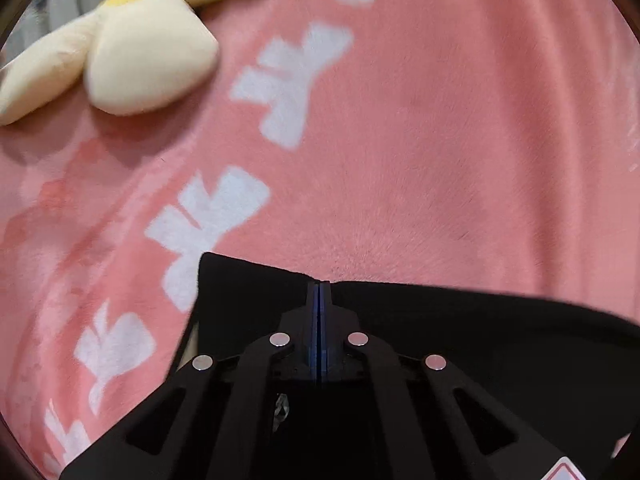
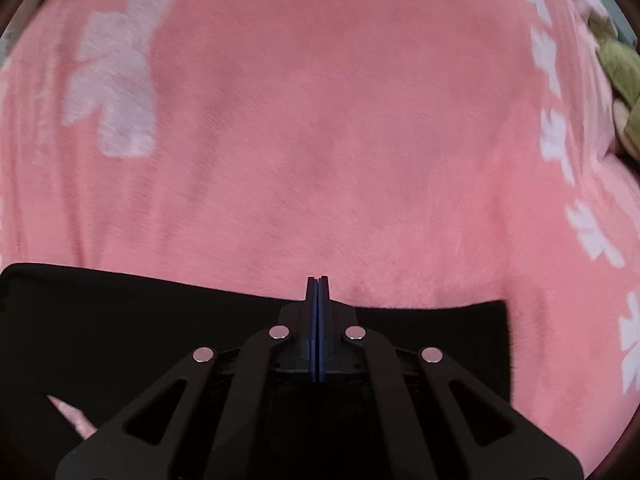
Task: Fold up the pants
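Our left gripper [image 1: 319, 286] is pinching the edge of the black fabric pants [image 1: 460, 320], blue-padded fingers pressed flat together on the cloth. We're seeing the same on the other side: our right gripper [image 2: 317, 282] is clamping the pants [image 2: 120, 312] along that dark top edge. The garment is stretching between the two tools, over the fuzzy pink blanket with white flower prints [image 1: 440, 120]. A cream and yellow plush toy [image 1: 148, 56] is lying at the far left, and an olive-green plush [image 2: 618, 68] is peeking in at the right.
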A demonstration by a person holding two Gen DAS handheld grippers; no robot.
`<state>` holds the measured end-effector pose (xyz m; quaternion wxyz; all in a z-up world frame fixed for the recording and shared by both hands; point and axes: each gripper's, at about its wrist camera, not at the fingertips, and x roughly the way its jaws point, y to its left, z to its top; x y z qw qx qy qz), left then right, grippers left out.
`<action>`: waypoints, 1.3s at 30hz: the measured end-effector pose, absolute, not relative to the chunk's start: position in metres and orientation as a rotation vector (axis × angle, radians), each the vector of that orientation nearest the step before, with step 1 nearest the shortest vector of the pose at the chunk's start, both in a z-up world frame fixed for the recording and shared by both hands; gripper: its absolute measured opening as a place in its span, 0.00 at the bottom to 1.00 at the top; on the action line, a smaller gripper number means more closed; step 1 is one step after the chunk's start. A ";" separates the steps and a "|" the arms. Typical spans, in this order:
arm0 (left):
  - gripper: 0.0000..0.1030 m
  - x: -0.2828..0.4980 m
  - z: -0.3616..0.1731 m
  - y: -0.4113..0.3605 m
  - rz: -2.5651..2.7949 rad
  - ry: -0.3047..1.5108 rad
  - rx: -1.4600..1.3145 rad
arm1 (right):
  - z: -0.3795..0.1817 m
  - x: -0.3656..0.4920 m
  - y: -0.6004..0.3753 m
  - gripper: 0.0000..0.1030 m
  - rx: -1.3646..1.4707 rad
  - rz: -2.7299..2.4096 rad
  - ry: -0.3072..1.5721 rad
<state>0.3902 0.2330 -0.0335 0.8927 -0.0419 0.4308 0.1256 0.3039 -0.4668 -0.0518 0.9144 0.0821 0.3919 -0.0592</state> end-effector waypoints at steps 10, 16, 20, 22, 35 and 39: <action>0.00 0.201 0.056 0.248 0.030 0.758 -0.247 | 0.037 0.150 -0.495 0.00 0.251 -0.072 0.607; 0.00 0.106 0.001 0.245 0.020 0.901 -0.328 | 0.001 0.096 -0.486 0.01 0.279 -0.054 0.707; 0.12 0.080 -0.043 0.251 0.125 0.970 -0.432 | -0.029 0.091 -0.461 0.03 0.292 -0.035 0.773; 0.52 0.078 -0.043 0.249 0.109 0.921 -0.557 | -0.035 0.099 -0.455 0.04 0.334 -0.023 0.781; 0.66 0.147 -0.093 0.259 0.148 0.916 -1.014 | -0.041 0.258 -0.436 0.62 0.593 0.054 0.839; 0.09 0.149 -0.089 0.268 0.132 0.892 -0.962 | -0.066 0.321 -0.408 0.62 0.588 0.035 0.924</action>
